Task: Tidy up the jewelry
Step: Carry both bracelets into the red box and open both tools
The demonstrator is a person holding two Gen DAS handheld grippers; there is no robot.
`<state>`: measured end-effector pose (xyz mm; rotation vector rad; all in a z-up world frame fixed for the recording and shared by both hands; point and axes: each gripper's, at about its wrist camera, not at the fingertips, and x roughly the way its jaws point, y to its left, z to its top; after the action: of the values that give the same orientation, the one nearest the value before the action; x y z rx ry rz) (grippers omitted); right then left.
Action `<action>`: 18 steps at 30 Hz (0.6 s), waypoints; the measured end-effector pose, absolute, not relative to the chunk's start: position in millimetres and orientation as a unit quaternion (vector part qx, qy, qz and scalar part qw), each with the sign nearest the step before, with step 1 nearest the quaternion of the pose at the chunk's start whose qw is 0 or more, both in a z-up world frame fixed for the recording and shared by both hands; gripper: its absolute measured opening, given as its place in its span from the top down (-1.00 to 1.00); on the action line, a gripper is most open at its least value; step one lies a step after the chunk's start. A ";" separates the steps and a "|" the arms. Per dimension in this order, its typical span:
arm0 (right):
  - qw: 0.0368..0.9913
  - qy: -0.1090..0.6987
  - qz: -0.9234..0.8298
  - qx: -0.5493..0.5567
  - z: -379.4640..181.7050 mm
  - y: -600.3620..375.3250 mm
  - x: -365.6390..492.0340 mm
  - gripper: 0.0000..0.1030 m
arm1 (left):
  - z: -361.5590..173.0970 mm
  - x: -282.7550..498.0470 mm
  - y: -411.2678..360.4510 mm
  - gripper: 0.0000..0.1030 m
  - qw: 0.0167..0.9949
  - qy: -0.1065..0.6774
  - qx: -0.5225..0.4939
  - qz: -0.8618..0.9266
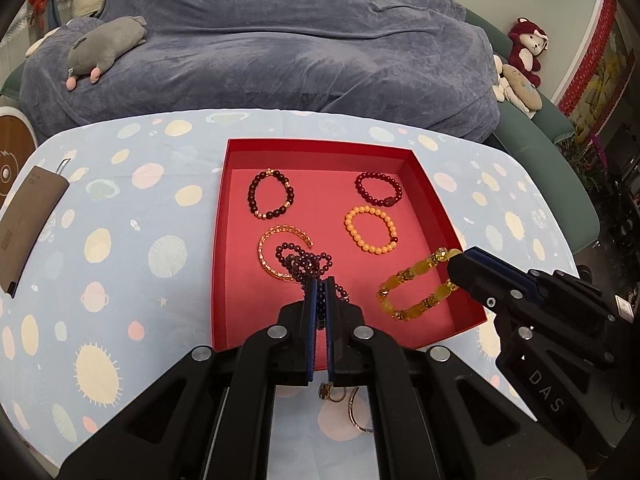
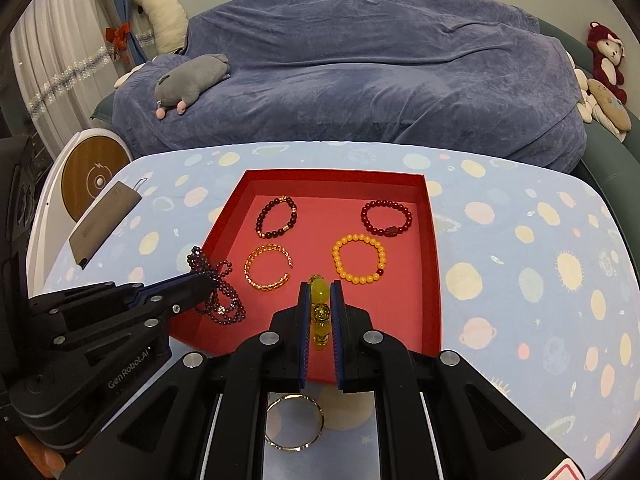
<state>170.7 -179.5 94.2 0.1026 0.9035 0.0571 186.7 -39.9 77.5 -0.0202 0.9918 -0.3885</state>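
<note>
Left wrist view: left tongs (image 1: 320,286) clench the purple bead strand (image 1: 304,262); right tongs (image 1: 456,266) grip the yellow bracelet (image 1: 412,288), both seemingly lowering into free spots of the red tray (image 1: 320,146).

The setting is a home living room. A large sofa (image 2: 608,184) sits behind the table (image 2: 520,240), draped in a blue-grey plush cover (image 2: 360,72). Soft toys rest on it: a grey plush animal (image 2: 192,80) on the left, a dark red plush bear (image 2: 606,56) on the right, a white plush cow (image 2: 160,8) near the curtain (image 2: 52,80). The table carries a pale blue cloth printed with planets and suns. A red ribbon bow (image 2: 118,36) ties back the curtain.
</note>
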 end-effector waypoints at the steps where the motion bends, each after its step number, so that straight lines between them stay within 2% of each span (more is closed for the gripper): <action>1: 0.896 0.441 0.028 0.049 88.6 -179.6 175.3 0.82 | 72.8 189.8 -40.5 0.93 0.859 0.478 -0.009 -0.184; 9: 0.878 0.475 0.007 0.053 45.4 -193.6 197.9 0.82 | 37.9 205.9 -41.8 0.93 0.846 0.507 0.001 -0.165; 16: 0.878 0.475 -0.018 0.057 33.4 -213.0 201.3 0.81 | 26.7 213.1 -43.5 0.90 0.846 0.508 0.007 -0.159; 18: 0.880 0.470 -0.026 0.060 34.2 -217.9 199.1 0.67 | 27.0 212.6 -44.0 0.90 0.849 0.503 0.005 -0.160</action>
<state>199.1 -217.9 34.2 0.1255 0.9799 -0.0539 212.6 -44.0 27.0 0.0103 1.0597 -0.3363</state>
